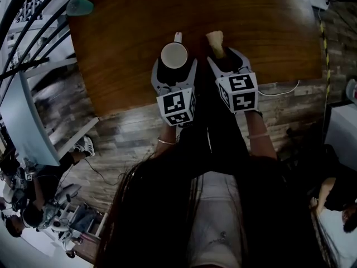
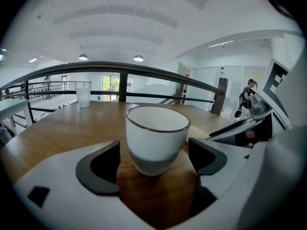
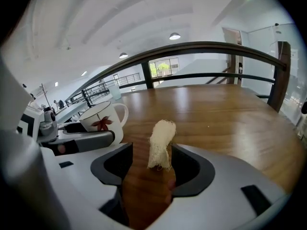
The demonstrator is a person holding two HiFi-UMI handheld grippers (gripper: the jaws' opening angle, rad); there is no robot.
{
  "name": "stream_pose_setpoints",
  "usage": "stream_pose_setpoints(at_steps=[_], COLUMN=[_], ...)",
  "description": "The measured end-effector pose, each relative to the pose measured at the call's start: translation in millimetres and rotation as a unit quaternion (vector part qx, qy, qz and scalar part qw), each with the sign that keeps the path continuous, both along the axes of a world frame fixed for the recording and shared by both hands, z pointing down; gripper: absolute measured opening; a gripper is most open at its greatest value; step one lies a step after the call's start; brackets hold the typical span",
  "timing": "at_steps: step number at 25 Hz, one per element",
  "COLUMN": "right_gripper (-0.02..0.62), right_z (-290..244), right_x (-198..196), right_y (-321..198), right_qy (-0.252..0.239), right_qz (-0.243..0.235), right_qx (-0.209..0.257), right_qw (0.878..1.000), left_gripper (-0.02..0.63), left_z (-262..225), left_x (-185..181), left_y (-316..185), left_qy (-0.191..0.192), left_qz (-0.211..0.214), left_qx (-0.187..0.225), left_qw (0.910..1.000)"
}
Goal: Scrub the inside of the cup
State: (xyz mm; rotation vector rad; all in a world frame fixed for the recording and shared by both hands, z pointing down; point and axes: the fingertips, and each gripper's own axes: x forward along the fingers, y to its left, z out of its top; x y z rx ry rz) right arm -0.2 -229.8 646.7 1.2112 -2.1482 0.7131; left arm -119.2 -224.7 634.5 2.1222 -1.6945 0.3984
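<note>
Left tool (image 2: pixel 154 163) open, cup (image 2: pixel 157 137) btwn its jaws; right tool (image 3: pixel 152 164) open round loofah (image 3: pixel 161 145).

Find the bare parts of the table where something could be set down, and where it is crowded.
Free: the right half of the table, right of the loofah; also the stretch between the cup and the glass at the far left corner. Crowded: the near middle, where left gripper and right gripper straddle cup and loofah.

A brown wooden desk (image 1: pixel 111 54) with a rounded edge stands on a grey plank floor (image 1: pixel 131 135). A pale translucent tumbler (image 1: pixel 80 5) stands upright near the desk's far left corner. A thin white cable (image 1: pixel 284 92) lies on the floor just beside the near right edge.
</note>
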Motion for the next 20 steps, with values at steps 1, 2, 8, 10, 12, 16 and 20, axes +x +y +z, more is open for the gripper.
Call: stream_pose_setpoints(at_steps=[1,2,8,10,12,16,20], right_gripper=[0.249,0.25,0.253,0.253,0.253,0.253,0.253], right_z=[1.3,2.6,8.6,9.7,12.3,16.3,20.8], right_x=[0.6,1.2,5.2,5.1,4.4,2.4,1.0], right_y=[0.2,0.6,1.6,1.8,0.9,0.2,1.3], right_qy=[0.001,0.001,0.002,0.004,0.005,0.0,0.003], right_qz=[0.001,0.001,-0.002,-0.004,-0.007,-0.013,-0.017], right_qx=[-0.003,-0.006,-0.022,-0.025,-0.027,-0.038,-0.051], right_qw=[1.0,1.0,1.0,1.0,1.0,0.999,0.999], left_gripper=[0.441,0.444,0.459,0.46,0.46,0.46,0.46], left_z=[0.4,0.6,0.4,0.7,2.7,7.3,7.8], left_x=[0.3,0.7,7.3,9.0,10.3,13.2,16.0], left_y=[-1.0,-1.7,-7.8,-10.1,-12.5,-15.3,-18.0], left_qy=[-0.002,-0.003,-0.011,-0.013,-0.017,-0.026,-0.029], left_qz=[0.001,0.002,0.007,0.009,0.01,0.016,0.021], left_qx=[0.0,0.0,0.0,0.001,0.001,-0.001,0.003], left_qw=[1.0,1.0,0.9999,0.9999,0.9998,0.9995,0.9994])
